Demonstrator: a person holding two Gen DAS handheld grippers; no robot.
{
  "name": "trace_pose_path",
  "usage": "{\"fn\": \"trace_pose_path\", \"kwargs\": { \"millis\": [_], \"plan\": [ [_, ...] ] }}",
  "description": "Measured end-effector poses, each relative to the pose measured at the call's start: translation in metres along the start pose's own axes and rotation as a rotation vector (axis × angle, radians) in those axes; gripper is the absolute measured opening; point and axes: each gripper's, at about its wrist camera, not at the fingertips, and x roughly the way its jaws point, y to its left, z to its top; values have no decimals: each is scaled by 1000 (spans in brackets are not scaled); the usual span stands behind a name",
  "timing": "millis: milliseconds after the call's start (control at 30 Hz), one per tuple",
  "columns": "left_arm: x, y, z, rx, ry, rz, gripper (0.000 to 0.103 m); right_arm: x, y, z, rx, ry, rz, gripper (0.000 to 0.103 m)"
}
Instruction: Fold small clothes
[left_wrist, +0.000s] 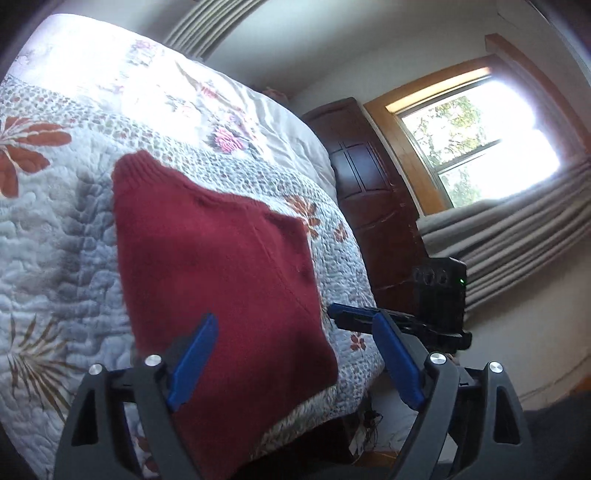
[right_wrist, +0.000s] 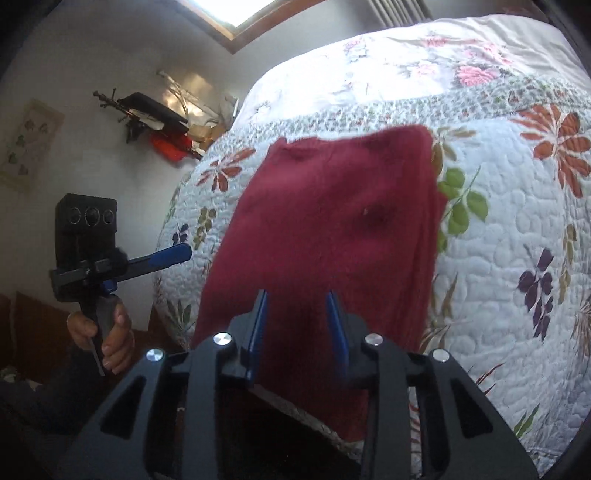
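A dark red knitted garment lies folded on the quilted floral bedspread at the near edge of the bed, one ribbed end reaching toward the middle of the bed and the other hanging slightly over the bed's edge; its surface is smooth with a seam running down it. The left gripper hovers over the garment's near end with its blue-padded jaws spread wide, released and gripping nothing; whether a pad brushes the knit cannot be told. In the right wrist view the same garment shows stacked layers along its right side, and the right gripper sits over its near end with jaws partly open, a clear gap between the blue pads and no cloth pinched. Left of the garment, off the bed, a hand grips the other tool's handle. Beyond the bed from the garment stand a dark wooden door, a bright window and grey curtains.
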Motion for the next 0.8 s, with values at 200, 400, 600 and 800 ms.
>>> {"fn": "trace_pose_path", "kwargs": {
  "millis": [200,400,600,800],
  "plan": [
    [40,28,-24,-84,47,14,78,22,-32,-14,99,4,-92,0],
    [-16,-5,-44,-3,-13,16,88,-14,12,-26,26,-54,-93,24],
    [14,30,-73,-80,97,77,88,24,0,-60,102,39,-136,19],
    [28,23,-77,-87,128,136,89,2,-9,-66,186,-39,-184,14]
  ]
}}
